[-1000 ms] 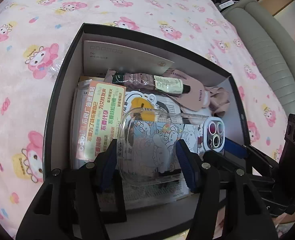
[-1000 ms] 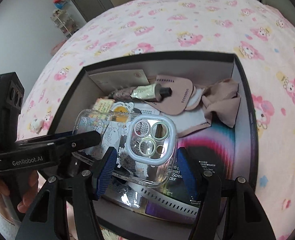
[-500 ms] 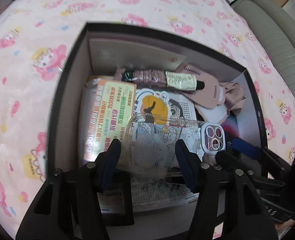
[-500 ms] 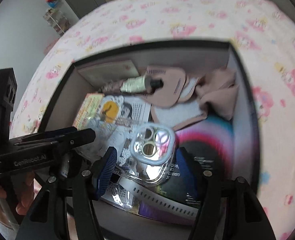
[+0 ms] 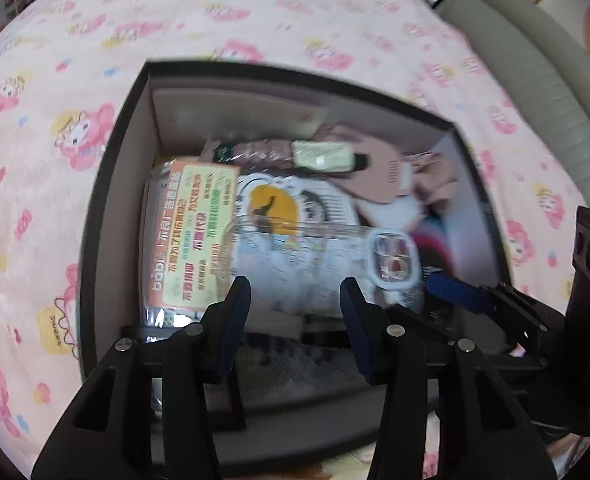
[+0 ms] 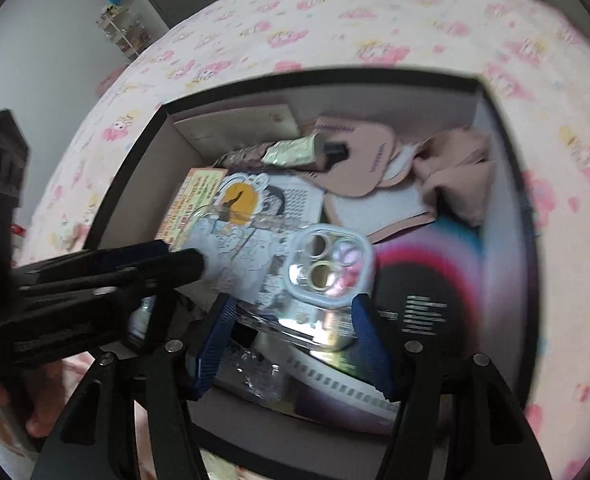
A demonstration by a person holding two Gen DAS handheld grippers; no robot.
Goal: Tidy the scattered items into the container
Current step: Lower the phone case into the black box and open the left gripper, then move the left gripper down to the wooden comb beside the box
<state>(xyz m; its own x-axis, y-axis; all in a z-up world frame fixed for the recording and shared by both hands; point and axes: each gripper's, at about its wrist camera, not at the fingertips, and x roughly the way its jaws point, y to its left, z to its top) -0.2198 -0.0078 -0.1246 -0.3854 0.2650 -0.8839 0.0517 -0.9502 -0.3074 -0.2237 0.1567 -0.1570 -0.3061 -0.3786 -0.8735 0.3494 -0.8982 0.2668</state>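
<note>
A black box (image 5: 107, 184) with a pale lining sits on the pink bedspread and holds several items. A clear phone case (image 5: 319, 256) with cartoon print and a white camera ring lies on top of them. It also shows in the right wrist view (image 6: 295, 276). My left gripper (image 5: 295, 300) is open just short of the case's near edge. My right gripper (image 6: 291, 312) is open with its blue pads either side of the case's camera end. In the box lie an orange-and-green packet (image 5: 195, 240), a cream tube (image 5: 323, 156) and pink fabric (image 6: 451, 168).
The box (image 6: 507, 240) also holds a black-and-rainbow packet (image 6: 427, 280) and a white card (image 6: 235, 128). A grey padded headboard (image 5: 535, 76) runs along the bed's far right. The left gripper's body (image 6: 75, 292) crosses the right wrist view at left.
Both grippers have pulled back and risen from the box. The phone case has dropped from between the pads and now lies on the items inside.
</note>
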